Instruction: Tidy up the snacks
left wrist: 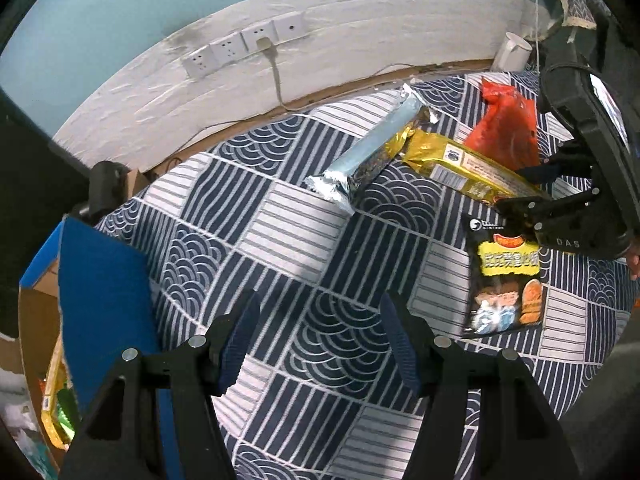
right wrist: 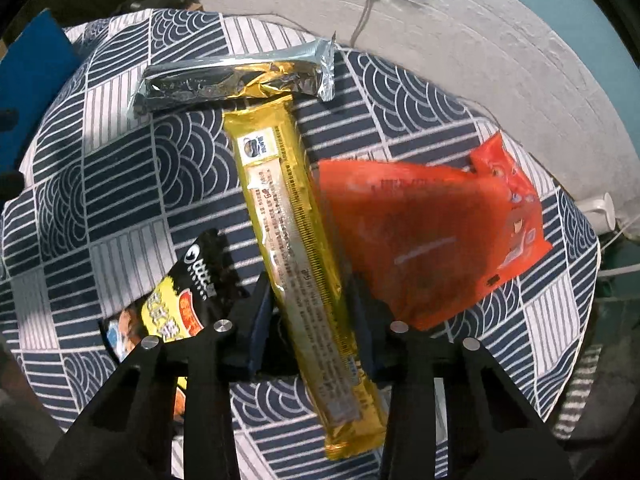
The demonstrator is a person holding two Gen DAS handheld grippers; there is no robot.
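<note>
The right gripper [right wrist: 310, 312] is pointing steeply down at a table spread with a blue-and-white patterned cloth [right wrist: 120, 184]. Its jaws are pinching a long gold pack [right wrist: 288, 216], one pad on each long edge of the wrapper. The gold pack is lying on the cloth, running away from the gripper toward the wall, and its far end is tucked against a silver pack [right wrist: 240, 76] that is lying crosswise — the two are forming a rough T. A red bag [right wrist: 424, 228] is lying just right of the gold pack, its near corner beside the right-hand finger. A black bag [right wrist: 188, 292] with a yellow label is lying left of the gripper, partly under the left-hand finger.

The left gripper [left wrist: 316, 344] is hanging over a bare part of the cloth [left wrist: 240, 216] with its jaws spread and nothing between them. In its view the silver pack [left wrist: 372, 152], the gold pack [left wrist: 468, 172] and the red bag [left wrist: 504, 124] are lying farther off toward the wall, the black bag [left wrist: 504, 280] is nearer on the right, and the right gripper [left wrist: 520, 208] is coming down on the gold pack. At the left edge a blue box [left wrist: 100, 300] is standing open — some packs are showing inside it, too cut off to name.
</note>
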